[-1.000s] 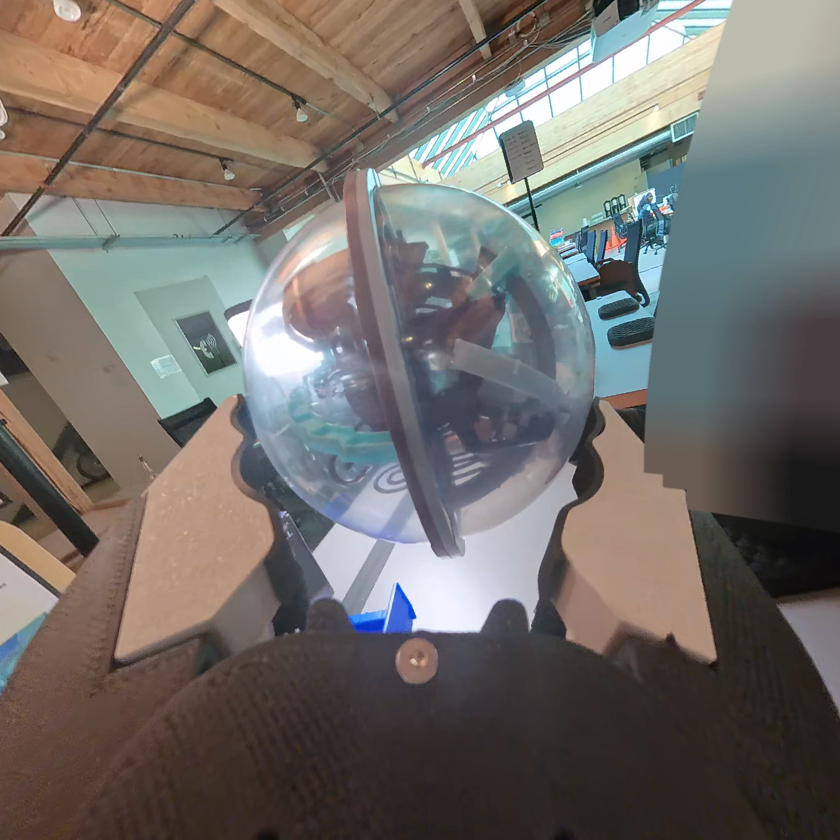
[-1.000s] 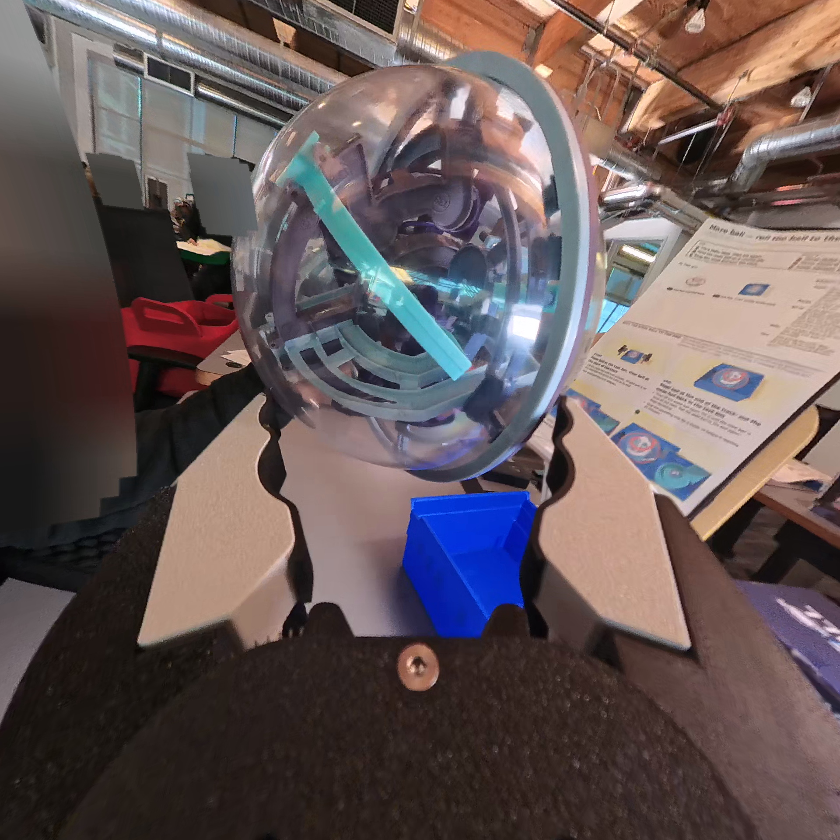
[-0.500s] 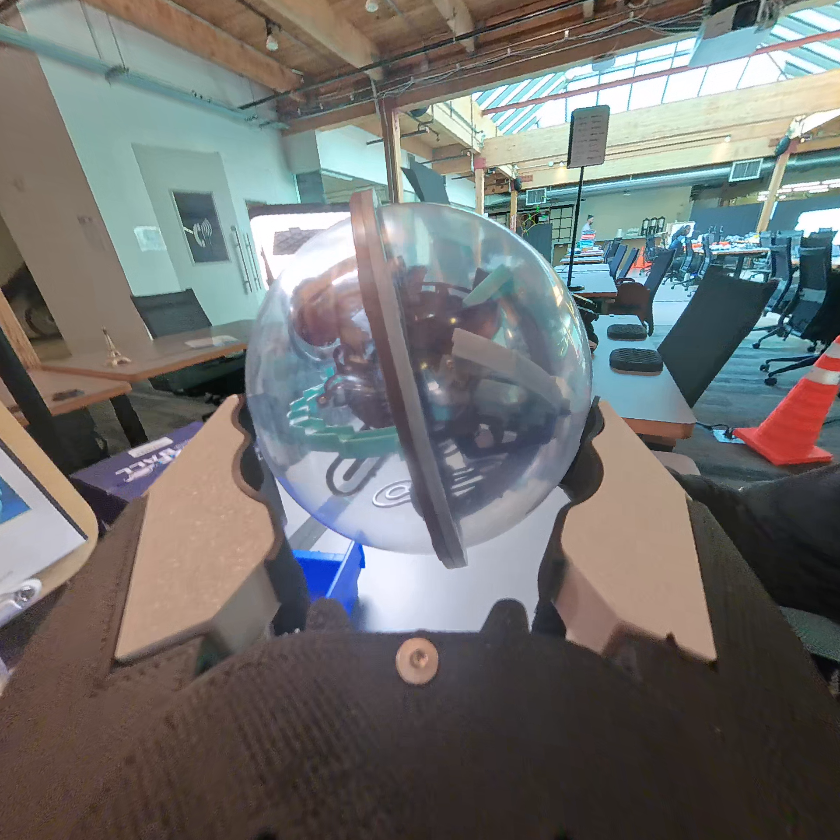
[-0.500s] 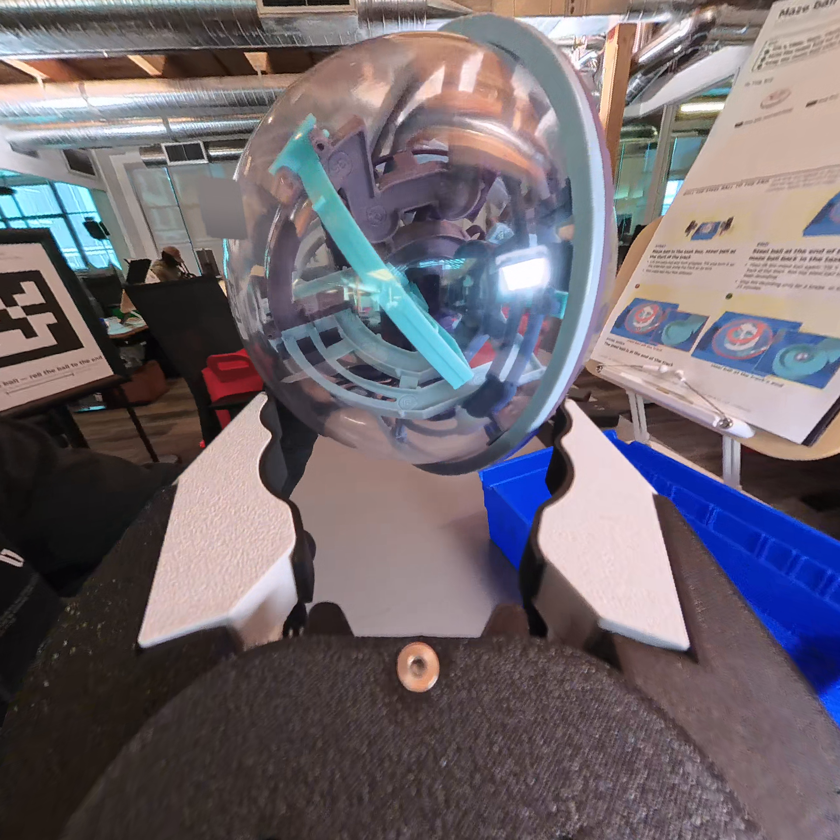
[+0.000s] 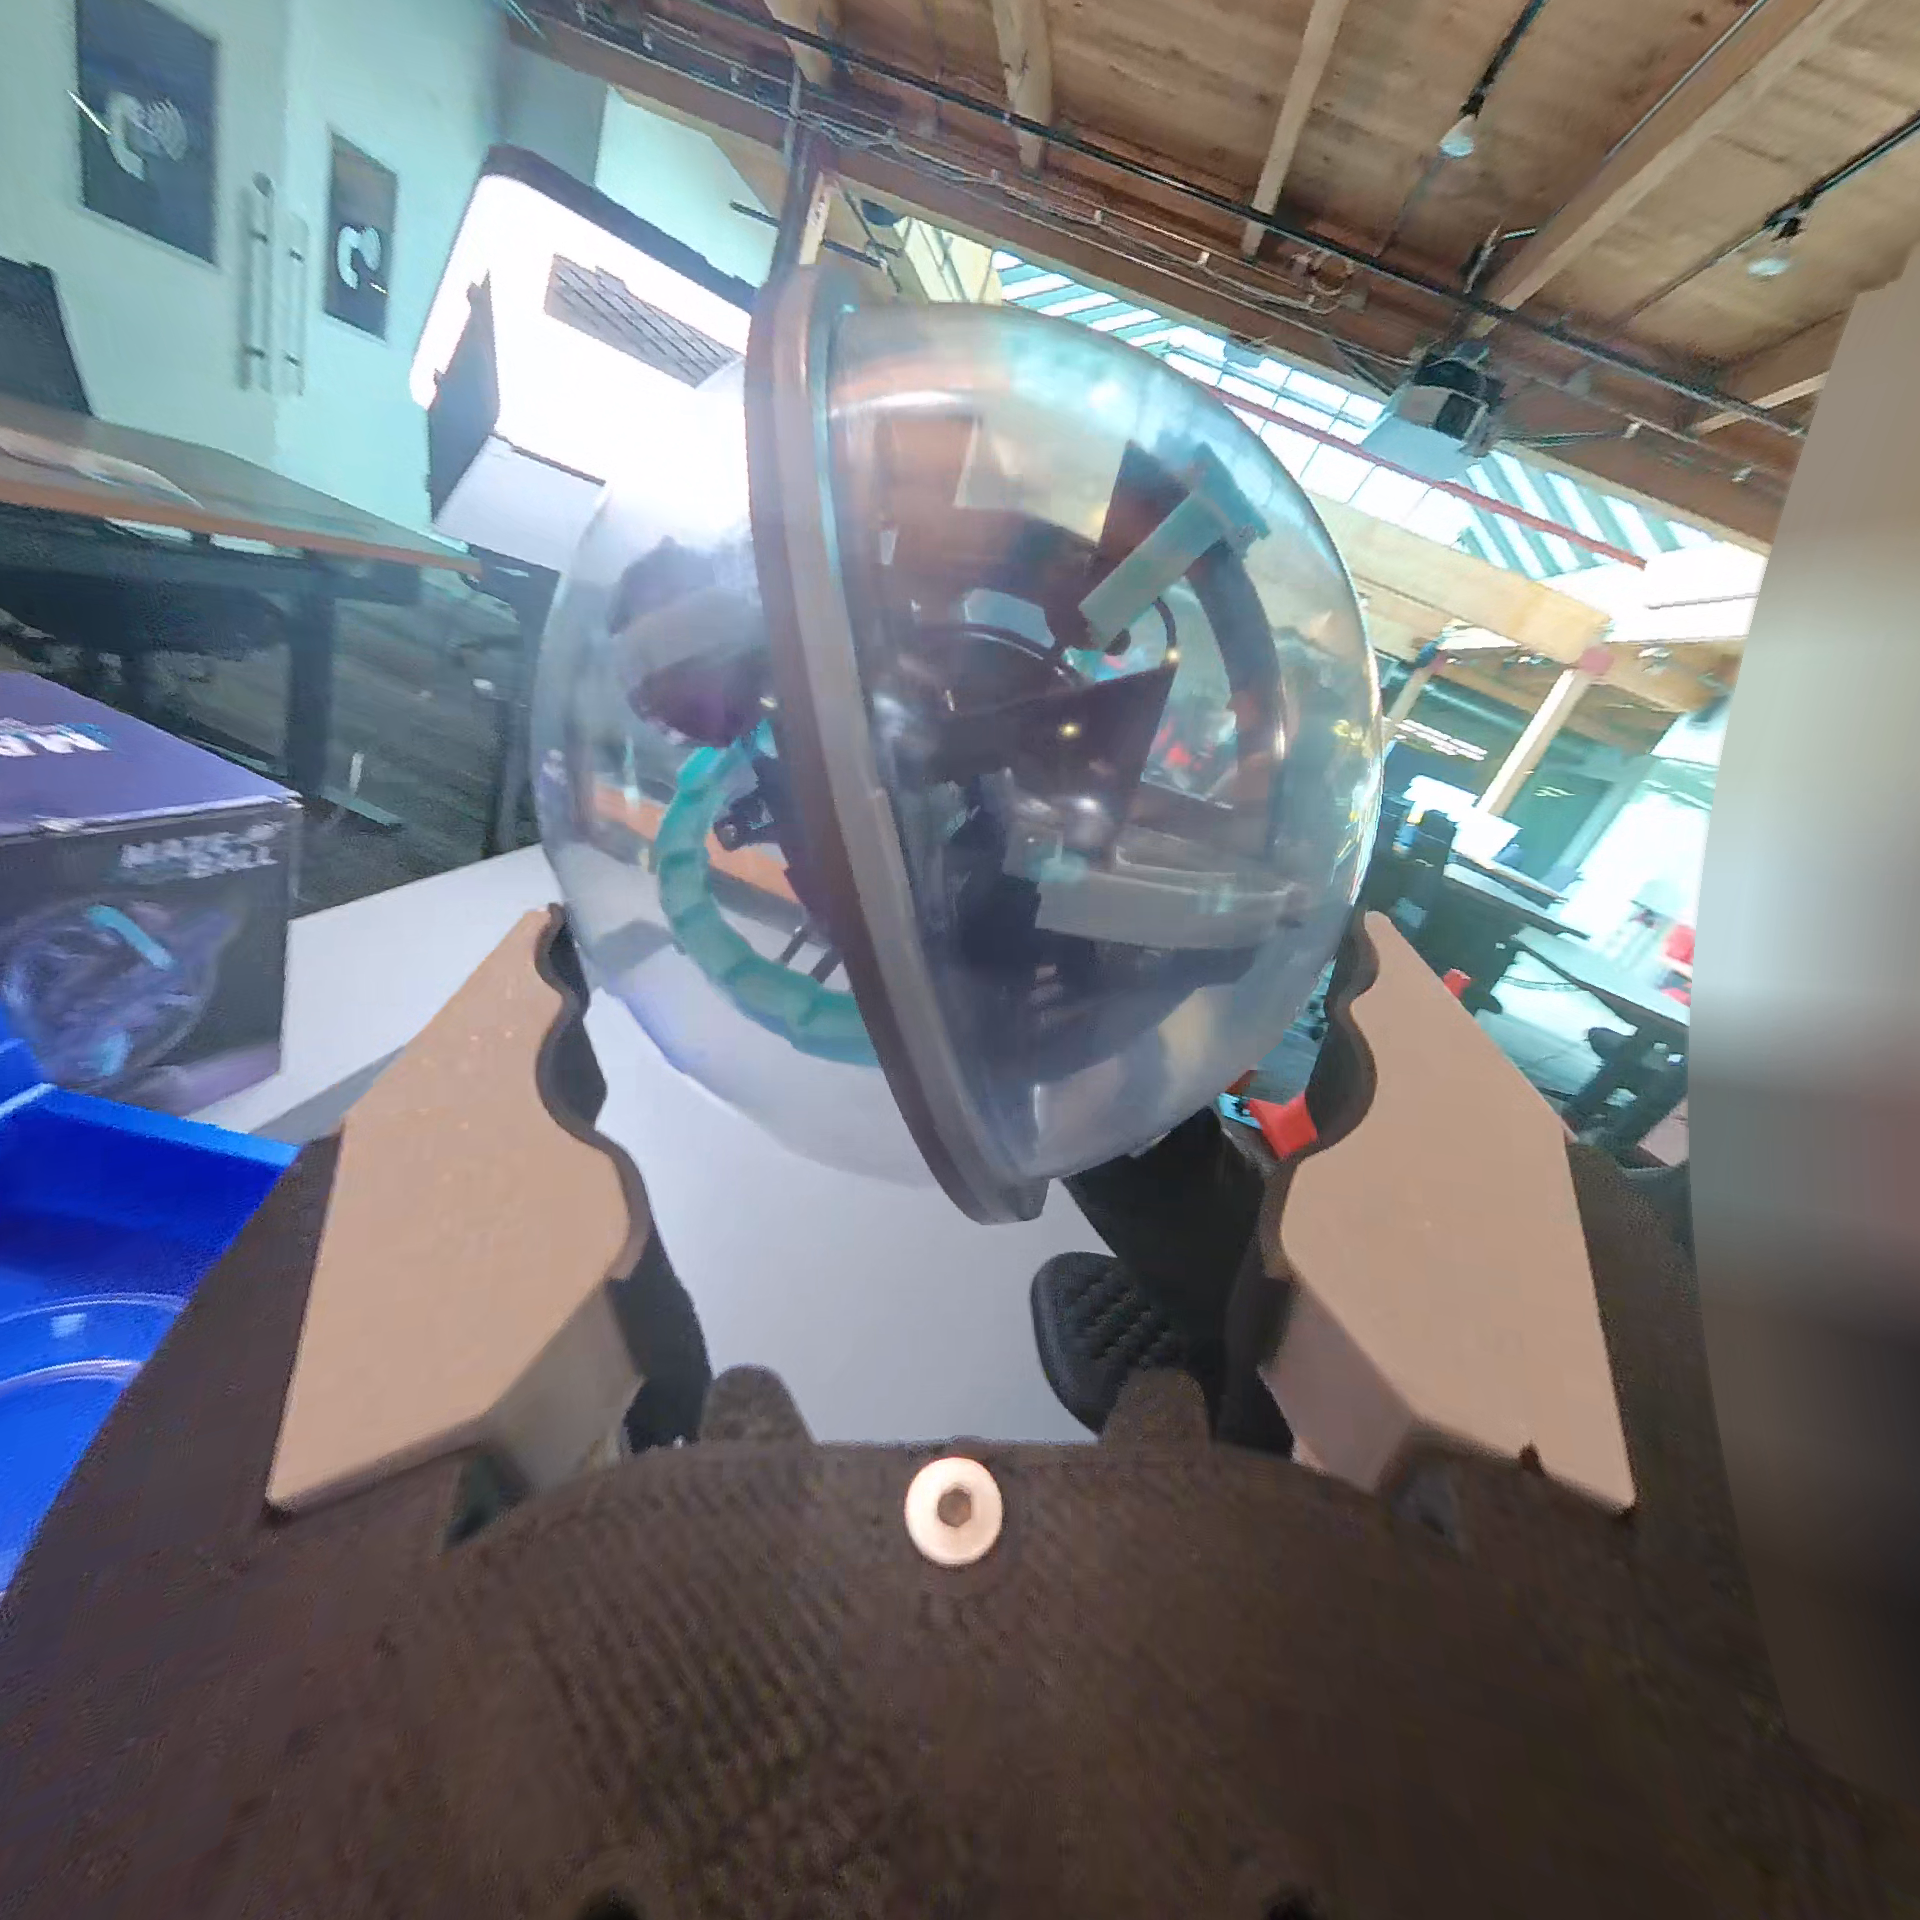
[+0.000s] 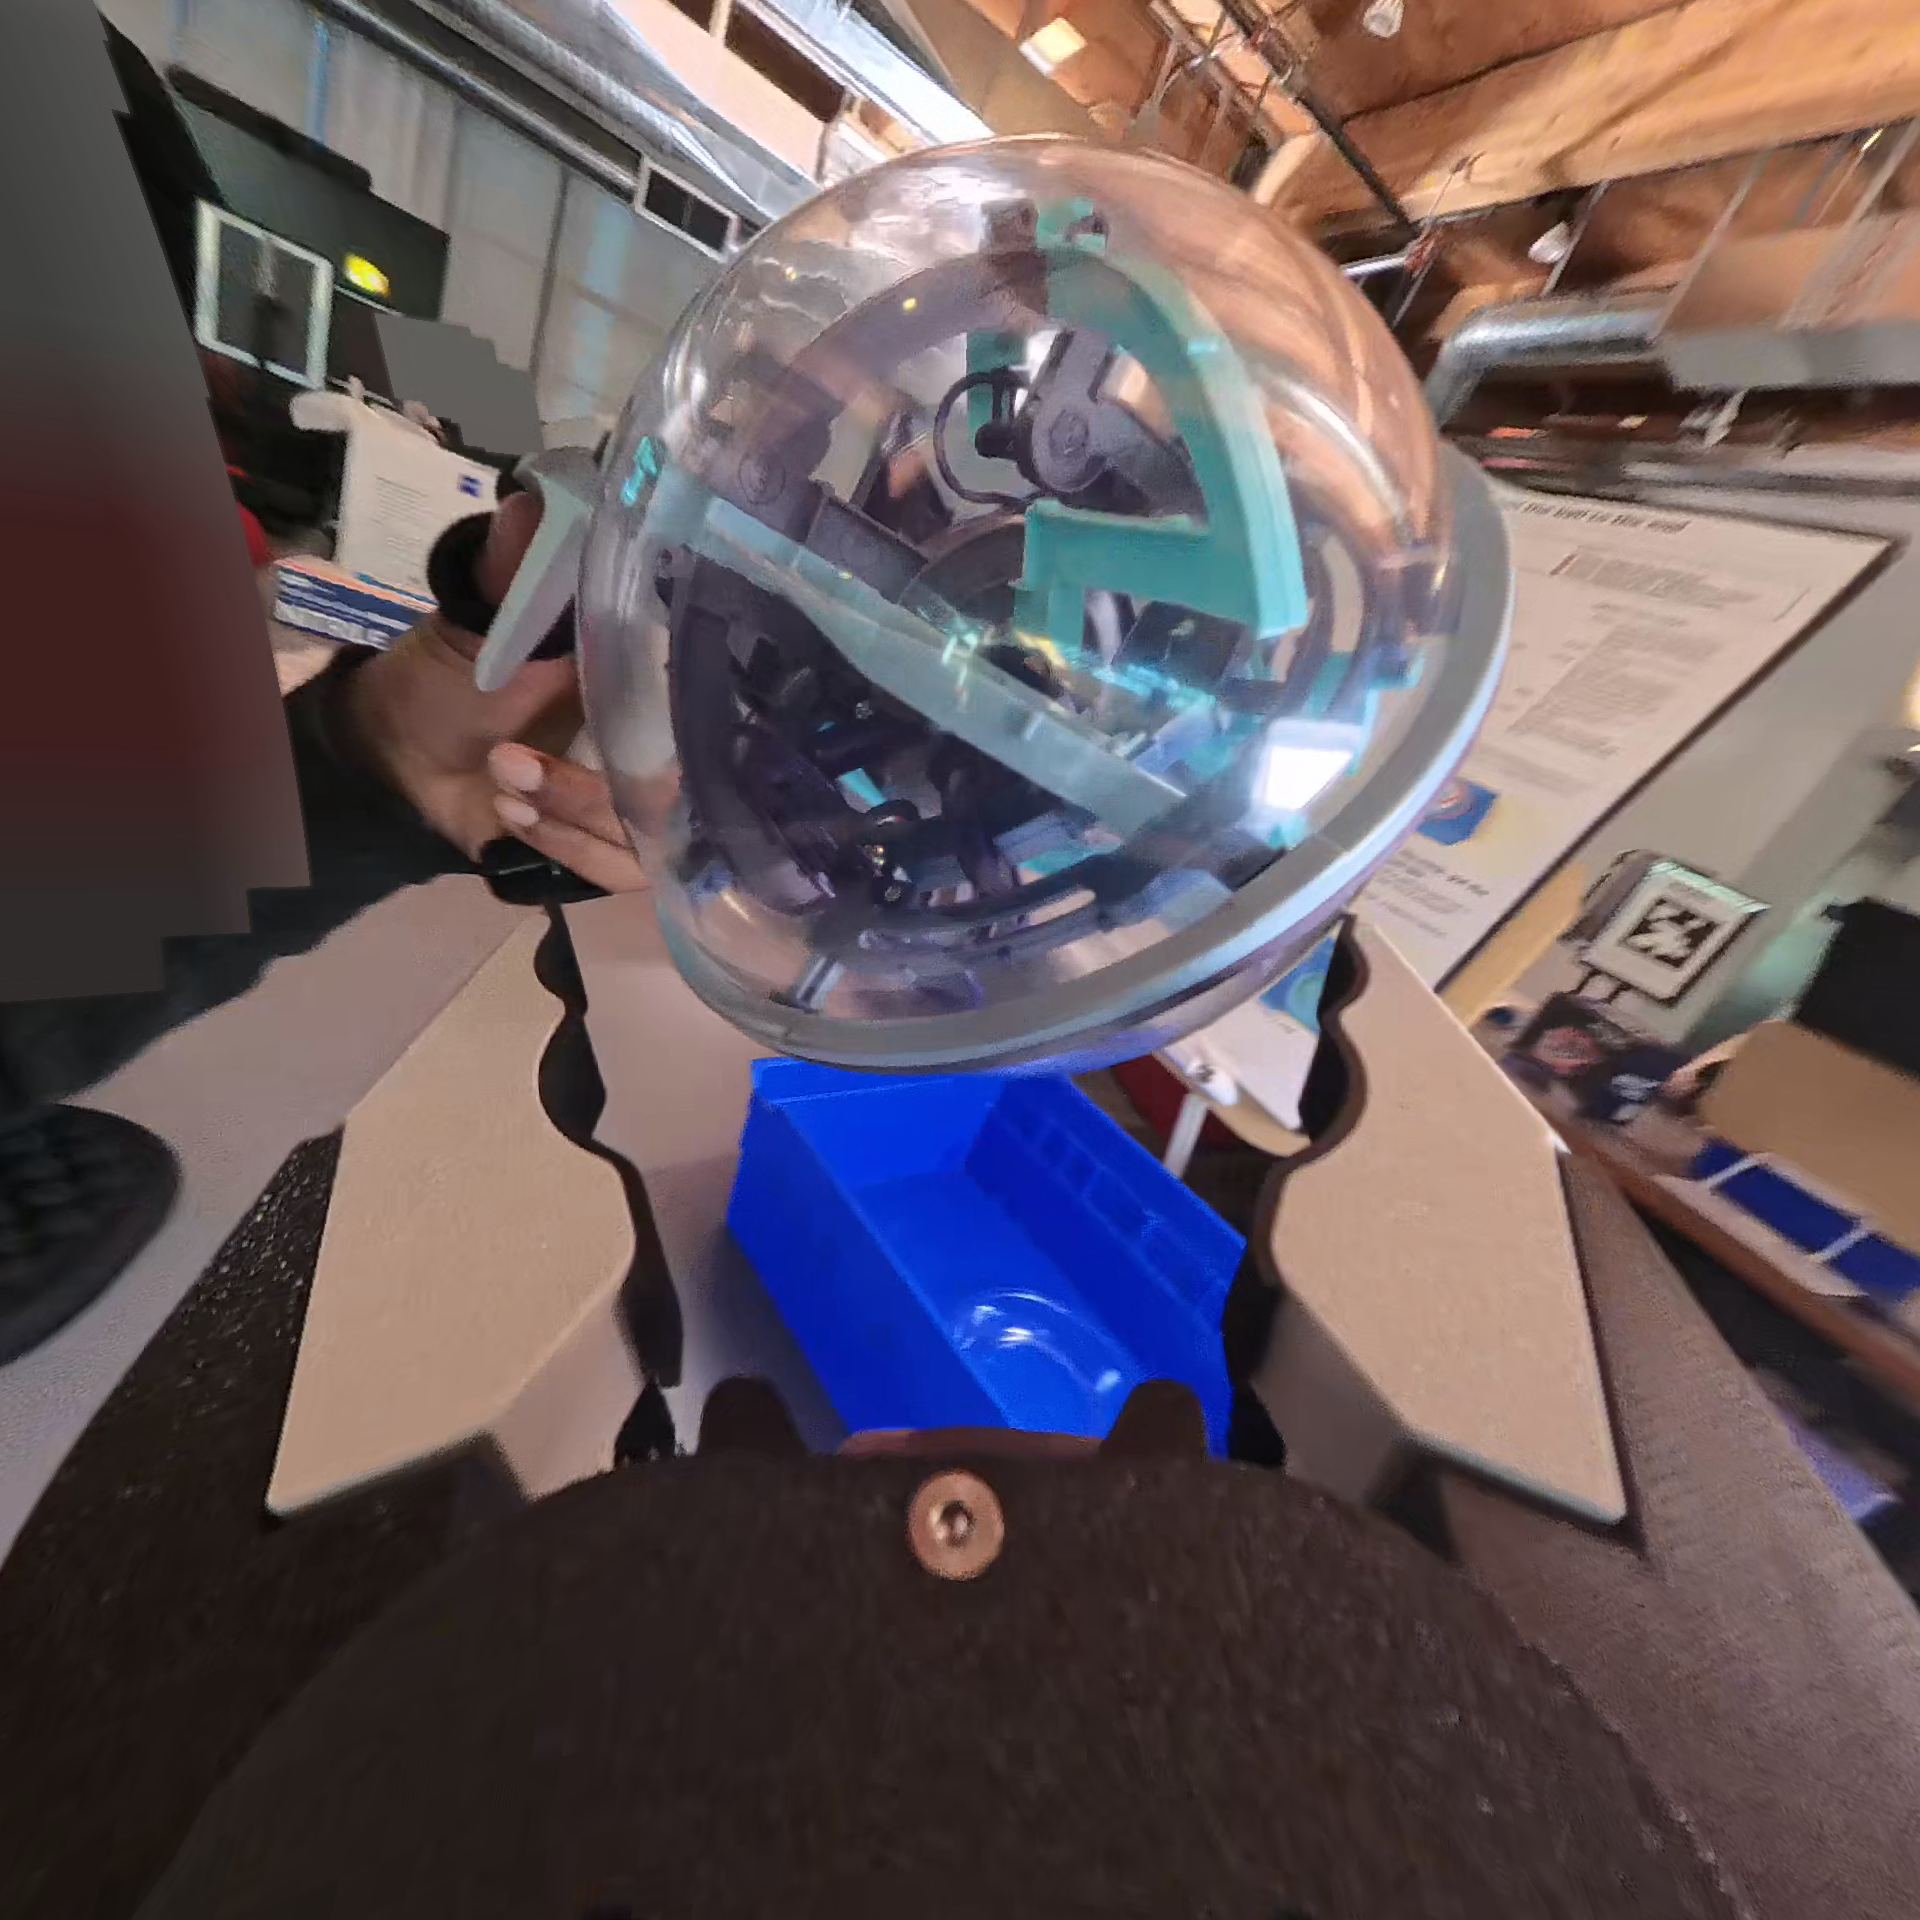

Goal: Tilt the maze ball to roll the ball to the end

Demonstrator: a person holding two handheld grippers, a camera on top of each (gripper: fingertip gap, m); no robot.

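The clear maze ball [image 5: 966, 748], with teal and dark tracks inside and a rim around its middle, is held in the air above the white table [image 5: 883, 1309]. My left gripper [image 5: 951, 935] is shut on it, with a pad pressing each side. In the right wrist view the ball [image 6: 1018, 603] hangs just beyond my right gripper [image 6: 945, 945], which is open: its left pad [image 6: 556, 966] stands clear of the shell and its right pad sits close under the rim. A finger of the left gripper [image 6: 525, 592] and a hand [image 6: 488, 748] show at the ball's left side.
A blue bin [image 6: 987, 1226] stands on the table below the ball and also shows in the left wrist view [image 5: 94, 1247]. A dark product box [image 5: 135, 914] stands beside it. An instruction board [image 6: 1621, 707] and a marker card [image 6: 1662, 935] stand at the right.
My right gripper's jaws have widened and its left pad has come off the ball. The ball has turned, its rim now tilted low in the right view. The left gripper keeps its hold.
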